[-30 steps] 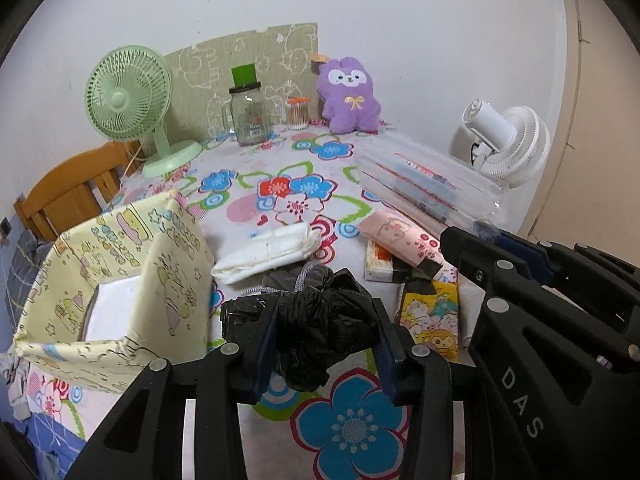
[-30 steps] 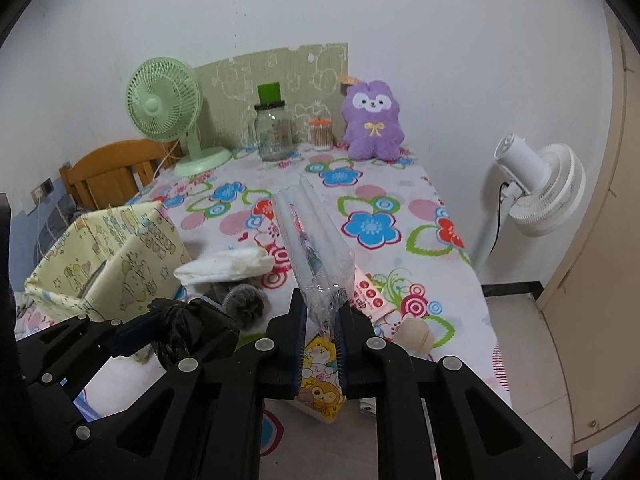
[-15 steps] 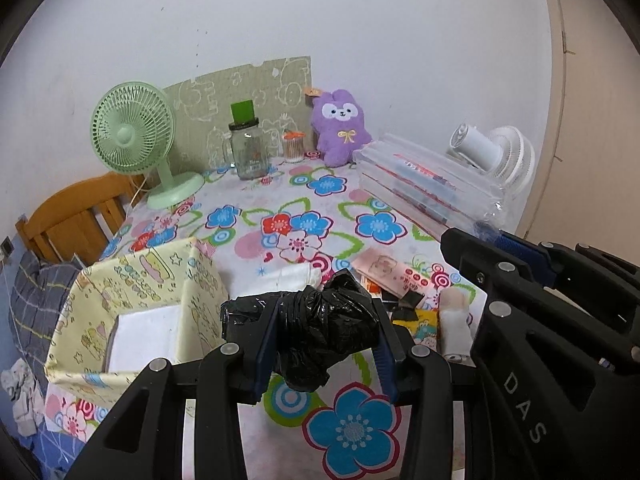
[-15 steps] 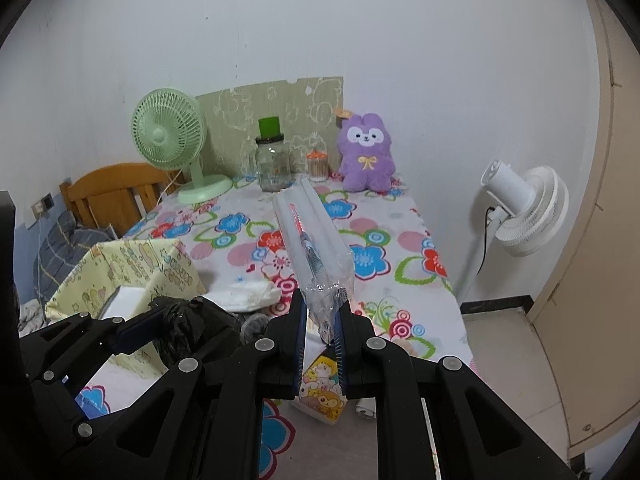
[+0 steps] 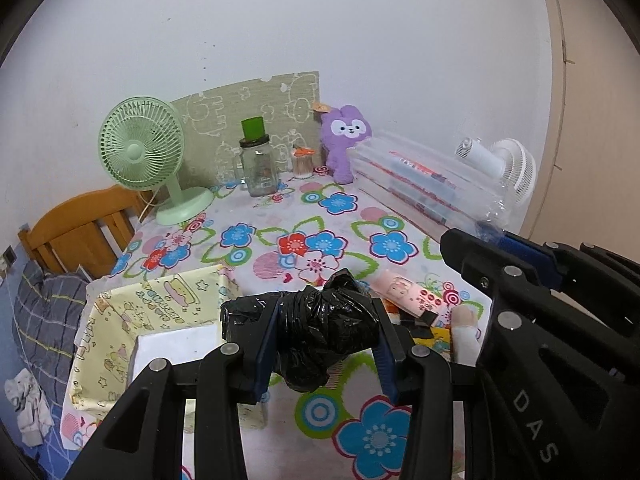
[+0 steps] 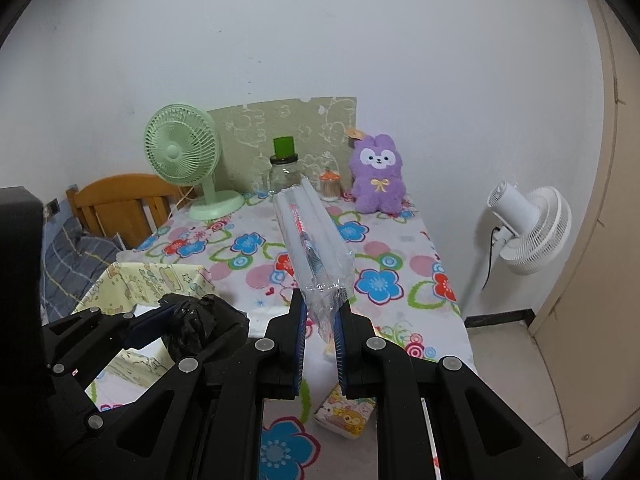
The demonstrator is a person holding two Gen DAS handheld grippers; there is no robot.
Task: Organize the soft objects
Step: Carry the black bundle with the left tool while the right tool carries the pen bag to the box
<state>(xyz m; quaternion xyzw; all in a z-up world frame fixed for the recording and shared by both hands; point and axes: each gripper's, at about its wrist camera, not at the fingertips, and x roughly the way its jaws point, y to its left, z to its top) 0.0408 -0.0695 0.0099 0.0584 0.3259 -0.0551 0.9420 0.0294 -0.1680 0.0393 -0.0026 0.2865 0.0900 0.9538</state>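
Note:
My left gripper (image 5: 326,340) is shut on a crumpled black plastic bag (image 5: 320,328) and holds it above the table, just right of the yellow cartoon-print box (image 5: 160,312). The bag also shows in the right wrist view (image 6: 200,324). My right gripper (image 6: 322,328) is shut on the end of a clear inflated air-cushion pack (image 6: 310,236), held up over the table; the pack also shows in the left wrist view (image 5: 424,184). A purple plush bunny (image 6: 376,180) sits at the table's back.
The floral tablecloth (image 5: 300,240) carries a green desk fan (image 5: 144,156), a glass jar (image 5: 260,168), a pink packet (image 5: 412,294) and a cartoon tissue pack (image 6: 346,418). A white floor fan (image 6: 528,224) stands at the right. A wooden chair (image 5: 80,228) is at the left.
Both grippers have risen and pulled back with their loads. The table items below look smaller and farther, and the box's inside shows more.

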